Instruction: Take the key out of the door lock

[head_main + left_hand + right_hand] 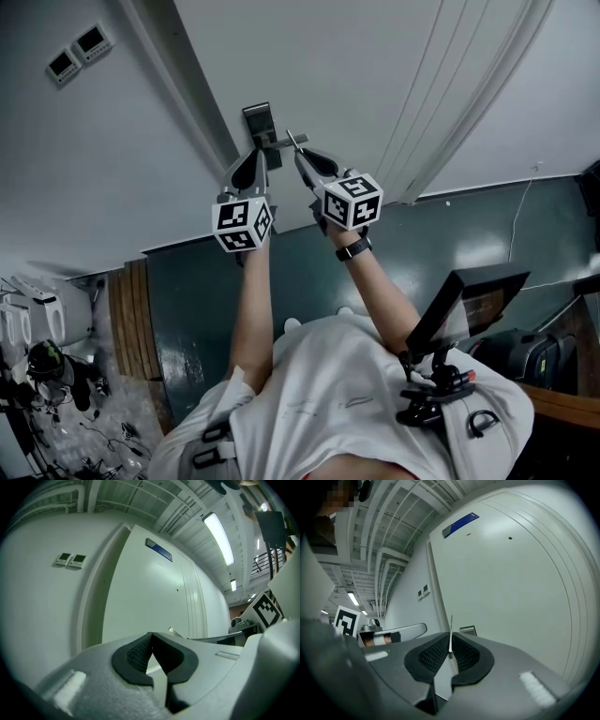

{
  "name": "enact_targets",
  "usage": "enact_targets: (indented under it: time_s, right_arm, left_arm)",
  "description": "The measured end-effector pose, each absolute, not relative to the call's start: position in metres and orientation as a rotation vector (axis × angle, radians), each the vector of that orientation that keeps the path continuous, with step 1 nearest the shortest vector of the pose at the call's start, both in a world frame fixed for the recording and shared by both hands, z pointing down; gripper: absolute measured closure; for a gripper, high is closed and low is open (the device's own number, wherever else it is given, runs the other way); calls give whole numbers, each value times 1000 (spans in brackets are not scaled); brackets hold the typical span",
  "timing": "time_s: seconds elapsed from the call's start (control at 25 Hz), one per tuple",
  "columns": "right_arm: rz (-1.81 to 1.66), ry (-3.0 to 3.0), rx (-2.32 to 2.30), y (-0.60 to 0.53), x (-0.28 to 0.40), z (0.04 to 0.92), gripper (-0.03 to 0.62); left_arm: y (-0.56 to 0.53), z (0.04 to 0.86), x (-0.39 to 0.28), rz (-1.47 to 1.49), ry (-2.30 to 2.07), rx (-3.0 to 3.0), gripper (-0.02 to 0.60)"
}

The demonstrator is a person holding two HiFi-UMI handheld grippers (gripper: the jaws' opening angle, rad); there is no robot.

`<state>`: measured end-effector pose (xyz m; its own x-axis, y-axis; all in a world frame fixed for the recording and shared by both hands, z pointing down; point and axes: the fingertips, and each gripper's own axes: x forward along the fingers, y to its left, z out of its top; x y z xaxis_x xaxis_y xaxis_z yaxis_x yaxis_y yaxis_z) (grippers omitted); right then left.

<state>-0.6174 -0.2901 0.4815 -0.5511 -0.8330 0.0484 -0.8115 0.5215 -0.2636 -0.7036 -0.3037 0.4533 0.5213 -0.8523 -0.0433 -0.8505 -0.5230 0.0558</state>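
Observation:
A thin silver key [293,142] is pinched in my right gripper [300,157], whose jaws are shut on it. In the right gripper view the key [450,637] stands edge-on between the black pads, its tip free in front of the white door [511,583]. The dark lock plate [258,120] sits on the door just left of the key, apart from it; the lock plate [468,630] shows small behind the jaws. My left gripper [257,155] is shut and holds nothing, its tips by the door handle [274,142]. The left gripper [151,639] faces the door.
Two small wall panels [80,52] hang left of the door frame [178,89]. A blue sign [159,550] sits above the door. The floor [450,234] is dark green. Dark equipment [47,366] stands at the lower left, and a black device [450,309] at the person's right side.

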Motion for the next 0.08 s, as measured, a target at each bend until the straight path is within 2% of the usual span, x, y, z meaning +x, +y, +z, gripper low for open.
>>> enact_targets:
  time_s: [0.08]
  right_arm:
    - [-391,2668,-1444,-292,-625,483,568]
  left_arm:
    - [-306,454,-709,-105,-1516,2724,581]
